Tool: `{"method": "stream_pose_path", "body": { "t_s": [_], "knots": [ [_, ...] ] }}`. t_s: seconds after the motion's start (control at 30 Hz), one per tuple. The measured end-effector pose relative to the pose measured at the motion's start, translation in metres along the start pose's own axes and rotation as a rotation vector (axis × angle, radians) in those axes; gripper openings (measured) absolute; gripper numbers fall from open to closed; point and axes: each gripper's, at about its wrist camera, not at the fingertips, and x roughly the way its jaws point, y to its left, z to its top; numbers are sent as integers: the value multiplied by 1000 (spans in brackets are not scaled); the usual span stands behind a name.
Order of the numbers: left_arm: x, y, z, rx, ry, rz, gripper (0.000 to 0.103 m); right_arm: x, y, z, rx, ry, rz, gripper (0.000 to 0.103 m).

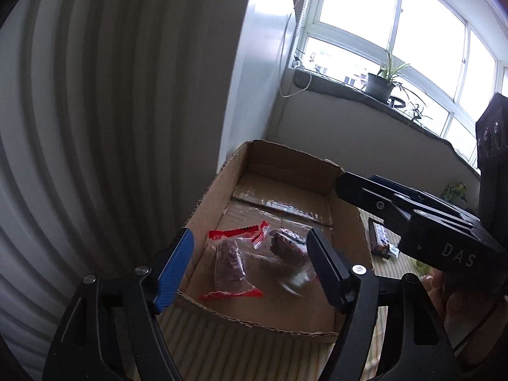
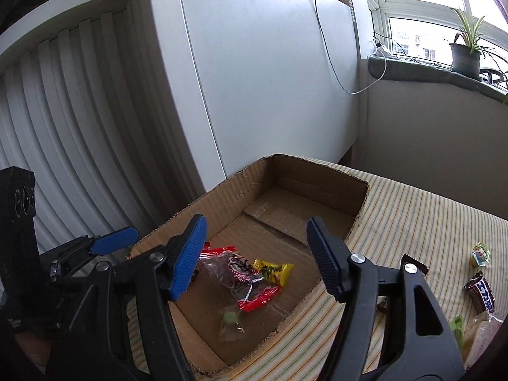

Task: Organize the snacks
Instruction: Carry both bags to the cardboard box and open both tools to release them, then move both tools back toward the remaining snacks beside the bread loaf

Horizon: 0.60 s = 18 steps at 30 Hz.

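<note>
step: dropping snacks into cardboard box (image 2: 222,197) | both jaws wide, empty: left gripper (image 1: 250,263), right gripper (image 2: 257,254) over box | red-sealed packets (image 1: 230,263) lay inside | next: probably fetch chocolate bar (image 2: 482,295) from striped cloth (image 2: 428,222)

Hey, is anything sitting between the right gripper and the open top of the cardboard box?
Nothing visible does. The right gripper hangs open directly above the cardboard box, with only snacks already on its floor, such as the yellow candy.
</note>
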Motion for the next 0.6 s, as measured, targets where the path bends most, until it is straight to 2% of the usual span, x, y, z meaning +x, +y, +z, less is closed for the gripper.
{"method": "stream_pose_path", "body": {
  "t_s": [0.1,0.23,0.43,0.6],
  "knots": [
    [-5,8,3,-37,-4,5,74,-5,4,-2,6,3,-4,69],
    [-18,12,5,-37,-28,16,75,-17,13,-2,-4,-9,-5,80],
    [-38,15,7,-45,-62,20,79,-33,29,-9,-38,-27,-8,82],
    [-47,14,7,-42,-59,26,79,-47,32,-23,-48,-31,-28,84]
  ]
}}
